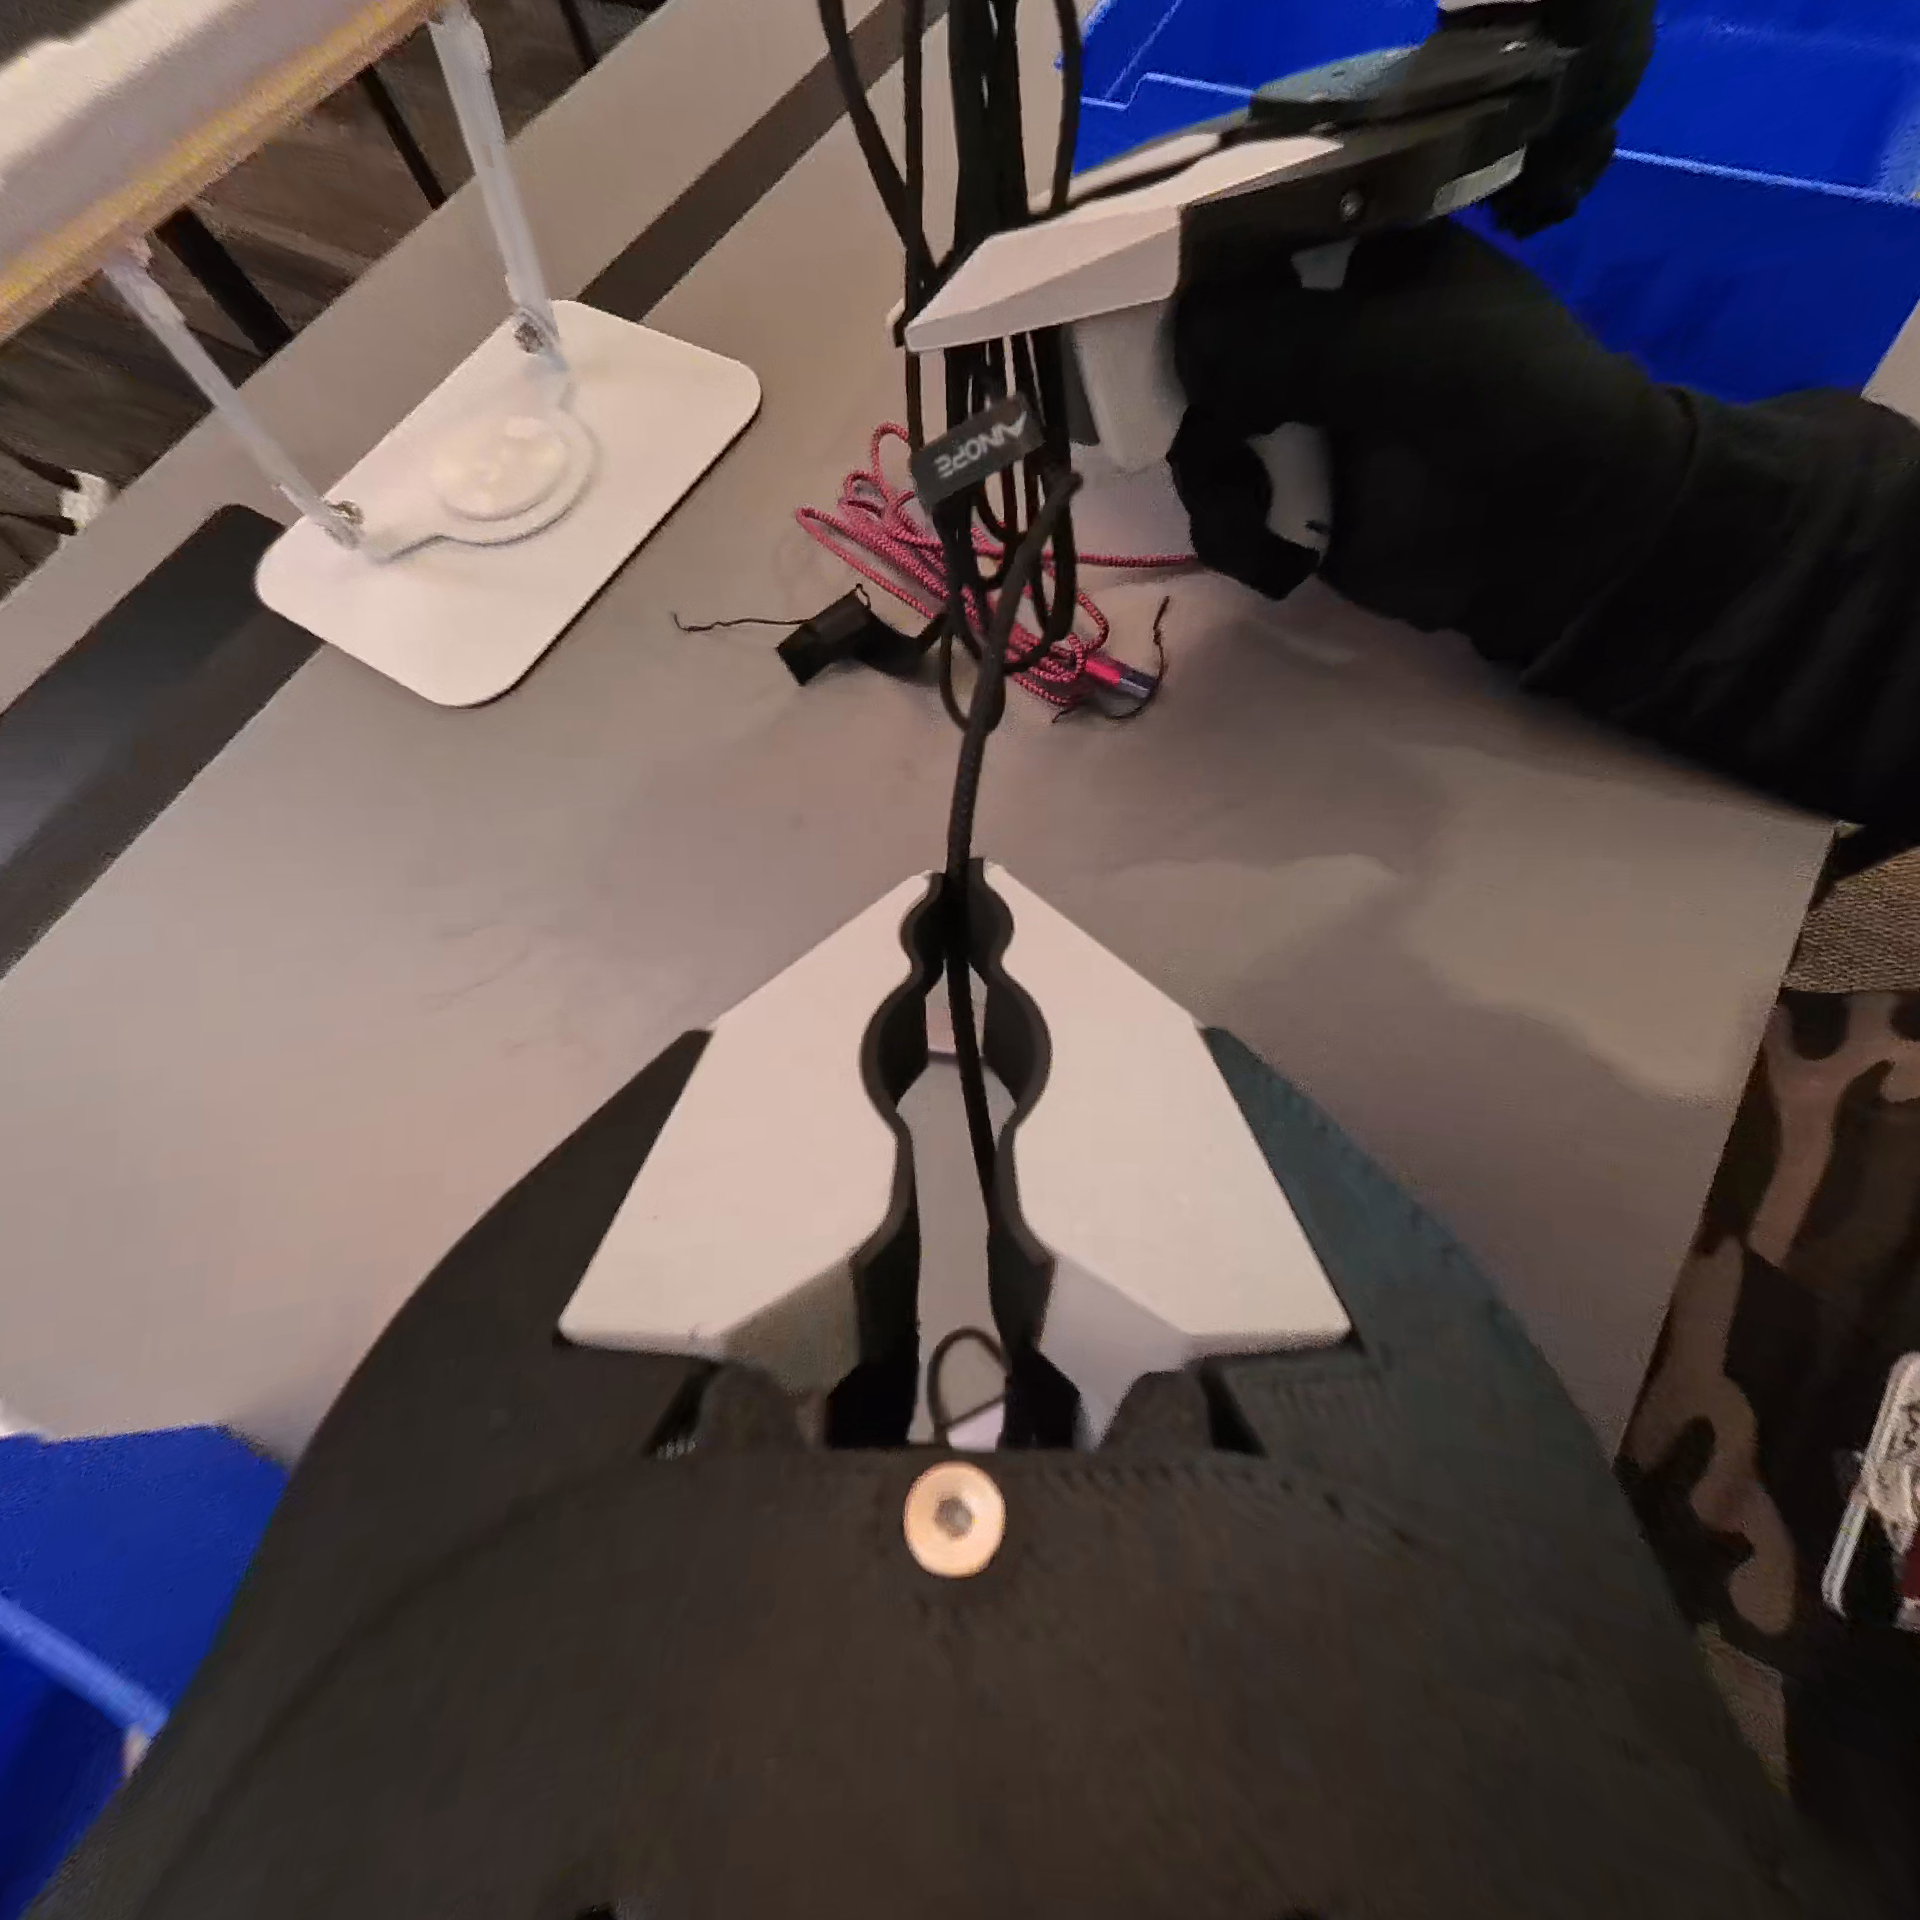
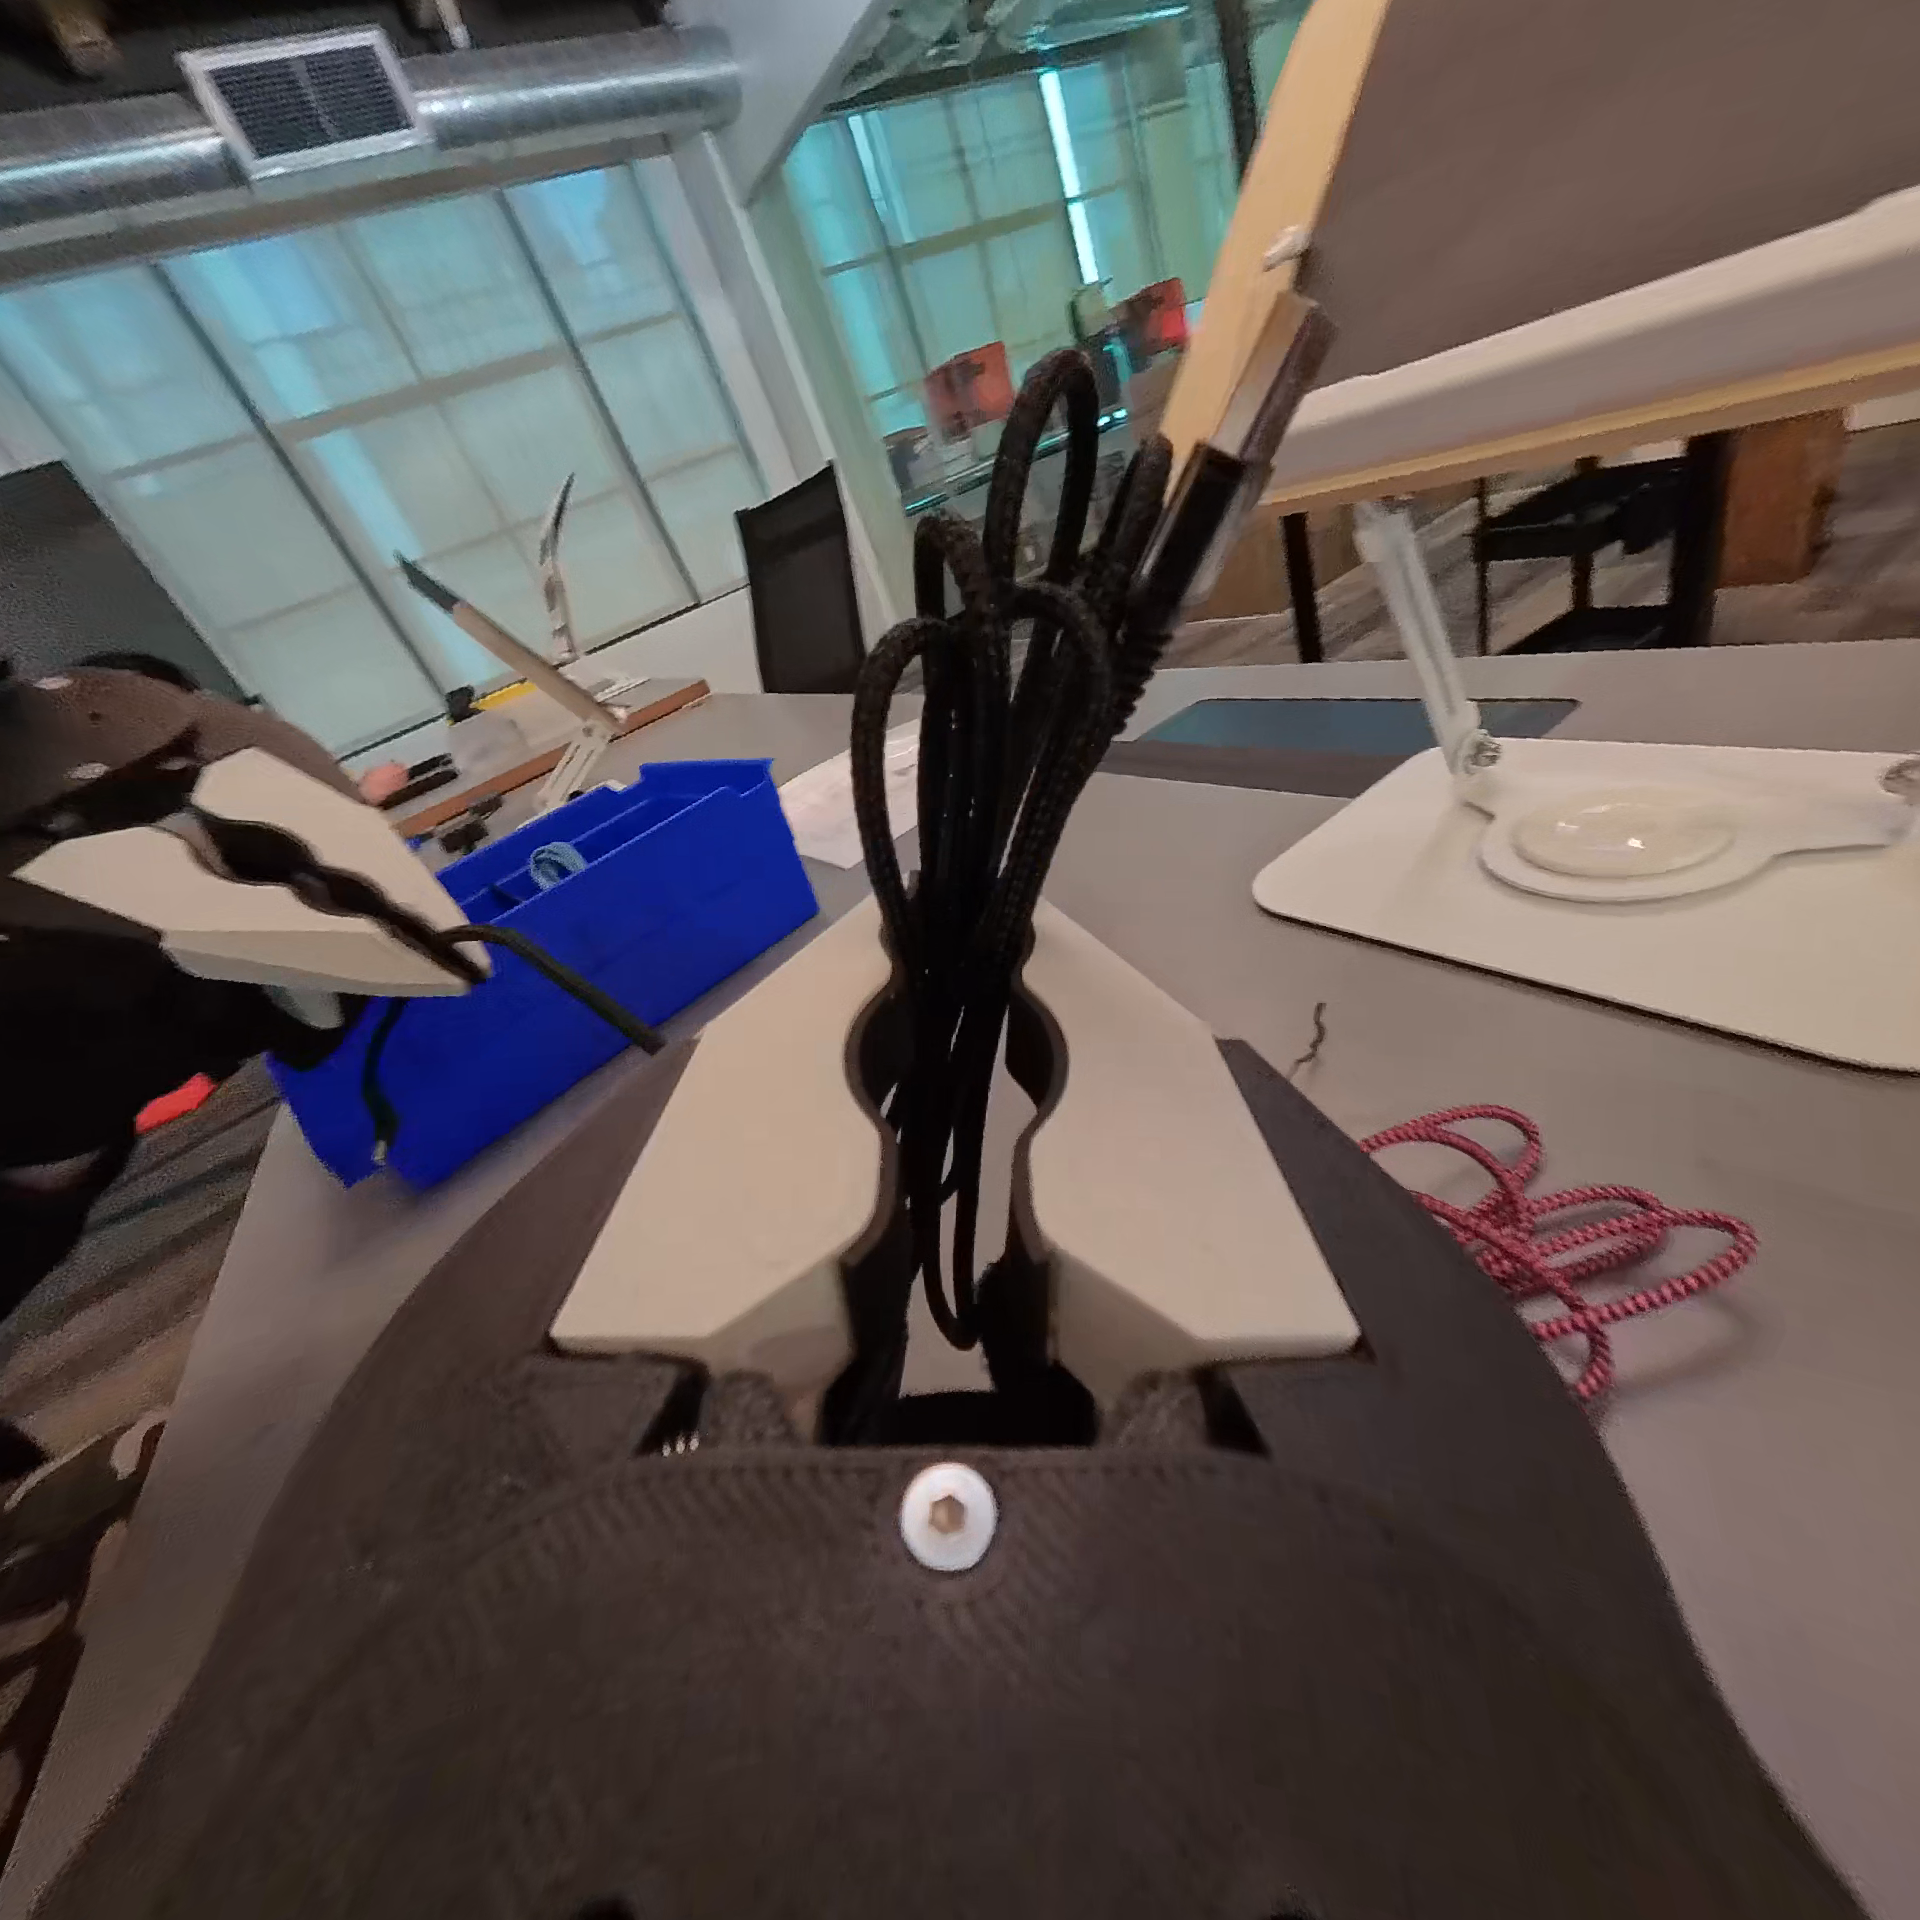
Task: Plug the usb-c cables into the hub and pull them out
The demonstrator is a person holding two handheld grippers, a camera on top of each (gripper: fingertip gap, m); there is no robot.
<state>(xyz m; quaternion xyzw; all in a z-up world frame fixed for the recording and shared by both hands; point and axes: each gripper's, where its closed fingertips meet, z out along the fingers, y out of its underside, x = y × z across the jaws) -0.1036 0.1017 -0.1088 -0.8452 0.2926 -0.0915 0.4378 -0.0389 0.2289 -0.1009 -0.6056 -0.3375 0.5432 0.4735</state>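
My left gripper (image 1: 961, 883) is shut on a single strand of the black braided cable (image 1: 971, 769), which runs up and away to a coiled bundle. My right gripper (image 1: 920, 322) hangs above the table and is shut on that bundle. In the right wrist view the right gripper (image 2: 961, 925) clamps the black loops (image 2: 977, 727), and a plug (image 2: 1216, 499) sticks up from them. The left gripper (image 2: 468, 961) is at the left of that view with the cable end dangling below it. A pink braided cable (image 1: 914, 540) lies coiled on the table. No hub is clearly visible.
A small black object (image 1: 821, 644) lies beside the pink cable. A white lamp base (image 1: 509, 499) stands at the far left of the grey table (image 1: 416, 935). There are blue bins at the upper right (image 1: 1714, 239) and the lower left (image 1: 94, 1558). A gloved hand (image 1: 1455, 468) holds the right gripper. About 15 cm separates my left fingertips from my right.
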